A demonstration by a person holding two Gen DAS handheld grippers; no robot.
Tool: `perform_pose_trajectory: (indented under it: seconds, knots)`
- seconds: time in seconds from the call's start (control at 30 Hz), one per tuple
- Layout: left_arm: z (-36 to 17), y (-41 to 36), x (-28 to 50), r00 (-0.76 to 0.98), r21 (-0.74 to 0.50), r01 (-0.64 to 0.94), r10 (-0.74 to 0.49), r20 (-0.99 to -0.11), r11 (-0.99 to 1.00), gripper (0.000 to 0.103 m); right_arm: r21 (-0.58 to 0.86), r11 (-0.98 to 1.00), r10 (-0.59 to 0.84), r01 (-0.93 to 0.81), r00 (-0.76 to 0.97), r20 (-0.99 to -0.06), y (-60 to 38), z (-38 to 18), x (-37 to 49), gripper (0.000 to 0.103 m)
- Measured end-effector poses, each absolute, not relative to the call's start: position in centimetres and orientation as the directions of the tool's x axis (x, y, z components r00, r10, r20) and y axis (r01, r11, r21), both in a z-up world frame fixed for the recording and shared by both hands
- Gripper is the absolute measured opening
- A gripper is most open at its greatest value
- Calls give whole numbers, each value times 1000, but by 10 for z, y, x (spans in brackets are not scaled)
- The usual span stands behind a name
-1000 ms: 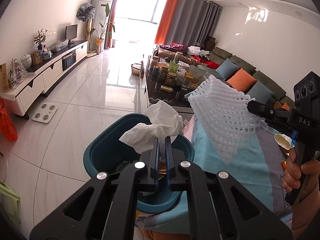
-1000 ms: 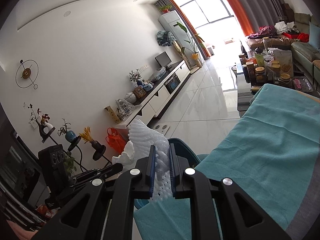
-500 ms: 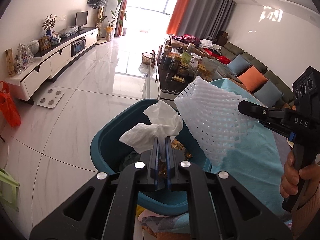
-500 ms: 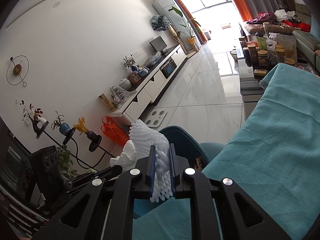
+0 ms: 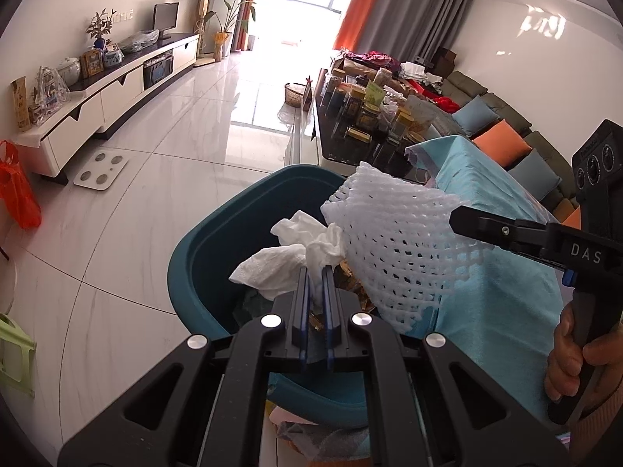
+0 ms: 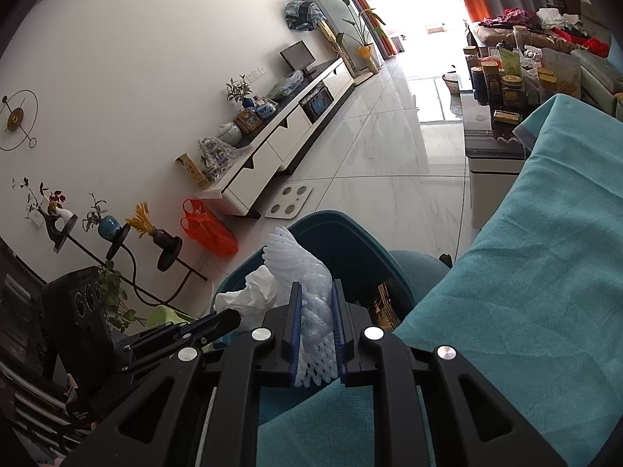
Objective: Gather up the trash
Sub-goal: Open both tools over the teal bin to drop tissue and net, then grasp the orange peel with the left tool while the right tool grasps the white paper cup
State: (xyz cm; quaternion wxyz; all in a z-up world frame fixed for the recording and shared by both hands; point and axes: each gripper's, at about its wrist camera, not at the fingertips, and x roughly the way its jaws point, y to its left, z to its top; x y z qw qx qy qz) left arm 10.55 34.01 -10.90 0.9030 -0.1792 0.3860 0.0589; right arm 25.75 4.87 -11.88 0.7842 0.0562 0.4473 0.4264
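My left jaws pinch a tissue (image 5: 290, 262). My right jaws, just loosening, still hold foam net (image 6: 313, 303) over the bin (image 5: 218, 241).

bin (image 5: 202, 241): smooth teal plastic | net (image 5: 393, 233): white foam mesh | tissue (image 5: 280, 264): crumpled paper | floor (image 5: 163, 163): glossy tile

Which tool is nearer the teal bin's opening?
Left. The left tool holds the crumpled tissue directly over the teal bin; the right tool, gripping the foam net, sits toward the rim beside the teal cloth.
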Motion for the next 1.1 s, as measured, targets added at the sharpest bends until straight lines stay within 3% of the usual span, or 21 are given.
perform_pose_trajectory:
  seconds: [0.53, 0.63, 0.83, 1.1]
  knots:
    - [-123, 335, 109, 695, -278, -255, -24, -718, 926, 21, 461, 643, 700, -611, 225, -678, 45, -123, 259, 24]
    - [-113, 327, 103, 723, -270, -225, -25, -691, 936, 30, 469, 633, 716, -616, 234, -658, 33, -117, 255, 25]
    - [-84, 294, 94, 785, -276, -96, -98, -612, 956, 45, 434, 620, 740, -654, 303, -600, -10, -93, 234, 36]
    - [-55, 204, 104, 787, -291, 174, -310, -533, 941, 59, 388, 692, 708, -609, 465, -532, -110, -64, 208, 44]
